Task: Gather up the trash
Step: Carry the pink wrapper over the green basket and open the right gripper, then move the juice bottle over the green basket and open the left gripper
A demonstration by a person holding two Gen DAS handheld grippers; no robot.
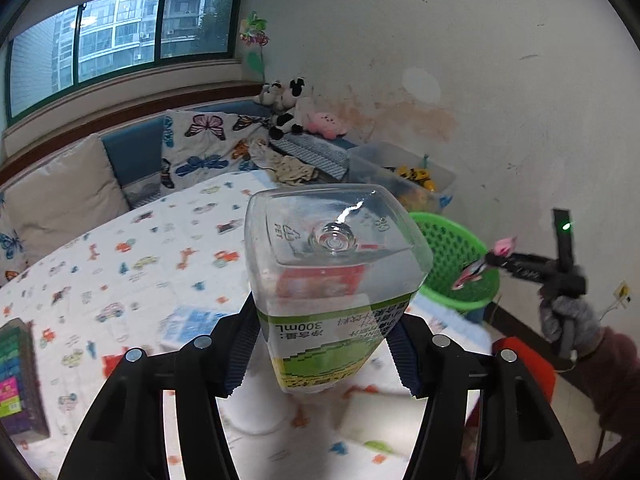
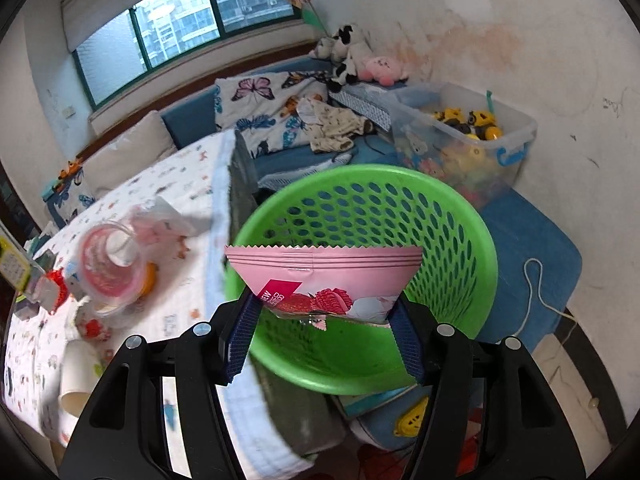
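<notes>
The left tool [image 1: 322, 354] is tilted downward, clamped on a clear square plastic bottle [image 1: 332, 264] with its base foremost. A glossy pink snack wrapper [image 2: 326, 280] with a zigzag edge is gripped by the right tool [image 2: 326, 334] above the perforated green plastic basket [image 2: 452, 216].

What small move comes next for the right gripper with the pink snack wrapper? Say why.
Probably open the right gripper and let the pink zigzag-edged snack wrapper drop. It is pinched between the blue pads and already hangs over the mouth of the green perforated plastic basket, which sits beside the table. The left gripper grips a clear square plastic bottle, likely next.
</notes>
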